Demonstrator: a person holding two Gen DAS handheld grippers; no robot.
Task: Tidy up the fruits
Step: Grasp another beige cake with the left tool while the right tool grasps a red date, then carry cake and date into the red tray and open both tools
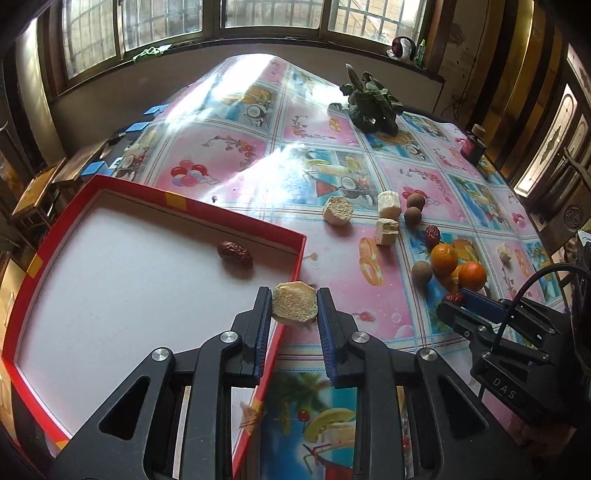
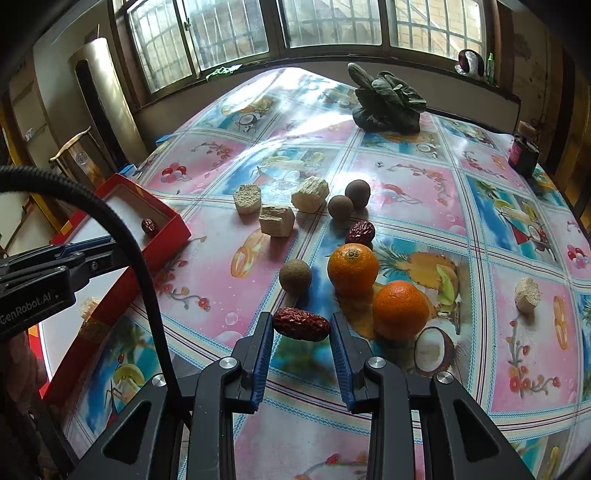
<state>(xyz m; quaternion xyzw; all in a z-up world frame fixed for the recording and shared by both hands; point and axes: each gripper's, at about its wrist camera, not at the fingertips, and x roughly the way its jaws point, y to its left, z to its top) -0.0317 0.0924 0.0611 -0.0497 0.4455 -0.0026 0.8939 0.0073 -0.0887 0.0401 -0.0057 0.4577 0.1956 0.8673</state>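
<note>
Barred windows (image 2: 280, 26) run behind a table (image 2: 424, 206) under a glossy fruit-print cloth. At its left edge sits a red box (image 1: 48, 236) with one red date (image 1: 234, 254) inside. Just above the box's near-right wall, the left gripper (image 1: 294, 308) pinches a pale sugarcane chunk (image 1: 294, 305). Beside two oranges (image 2: 352, 268), the right gripper (image 2: 301, 325) clamps another red date (image 2: 301, 324)

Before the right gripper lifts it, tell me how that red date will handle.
The date looks small and wrinkled, so probably light with decent grip for the right gripper. Its oval shape is held end to end, so it may pivot or slip out if squeezed lightly. The skin looks dried; likely firm, not fragile.
</note>
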